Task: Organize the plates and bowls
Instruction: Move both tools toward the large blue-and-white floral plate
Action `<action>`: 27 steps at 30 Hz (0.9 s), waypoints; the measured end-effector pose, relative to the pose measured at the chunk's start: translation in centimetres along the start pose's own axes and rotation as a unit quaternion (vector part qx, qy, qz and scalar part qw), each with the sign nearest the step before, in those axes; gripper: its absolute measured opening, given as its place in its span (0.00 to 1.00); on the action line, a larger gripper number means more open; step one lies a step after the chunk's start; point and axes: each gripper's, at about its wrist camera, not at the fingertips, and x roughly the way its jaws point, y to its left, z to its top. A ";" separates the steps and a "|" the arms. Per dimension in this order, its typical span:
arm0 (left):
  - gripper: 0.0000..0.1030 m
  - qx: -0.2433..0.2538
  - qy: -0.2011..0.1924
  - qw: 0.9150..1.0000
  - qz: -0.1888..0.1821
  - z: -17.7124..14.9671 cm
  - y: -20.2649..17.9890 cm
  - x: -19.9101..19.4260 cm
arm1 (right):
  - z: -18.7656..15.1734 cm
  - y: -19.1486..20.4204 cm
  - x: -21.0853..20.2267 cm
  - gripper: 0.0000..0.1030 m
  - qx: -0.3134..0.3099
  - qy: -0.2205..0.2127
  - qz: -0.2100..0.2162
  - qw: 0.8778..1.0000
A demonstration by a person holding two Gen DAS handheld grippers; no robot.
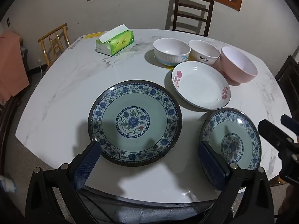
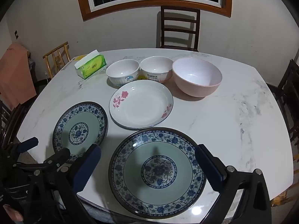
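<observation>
The left gripper [image 1: 149,160] stands with its jaws spread wide and nothing between the pads; a blue-patterned plate [image 1: 135,123] lies on the marble table [image 1: 61,97] just ahead of the gap, its near rim by the left pad. The right pad overlaps the near edge of a second blue-patterned plate [image 1: 232,140], whether touching cannot be told. Beyond that pad lies a white plate with pink flowers [image 1: 200,85], and farther out stand a ribbed white bowl [image 1: 172,51], a bowl lettered "Rabbit" [image 1: 204,53] and a pink bowl [image 1: 238,65]. A green tissue pack [image 1: 115,42] sits far ahead of the left pad.

The right gripper [image 2: 147,166] is likewise spread wide and empty-jawed, with the second blue plate [image 2: 158,169] lying between and just ahead of its pads, touching neither. This view alone shows that plate whole, along with the wide bare stretch of table to the right of the jaws. It also shows the left gripper [image 2: 44,153] from the side, beyond its left pad and over the near edge of the first plate [image 2: 80,128], and the window above a dark chair [image 2: 179,28] at the table's far side.
</observation>
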 end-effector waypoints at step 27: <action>0.93 -0.016 0.028 0.999 -0.019 -0.4 0.8 1.9 | -0.3 0.5 0.9 1.00 0.000 0.005 0.011 1.000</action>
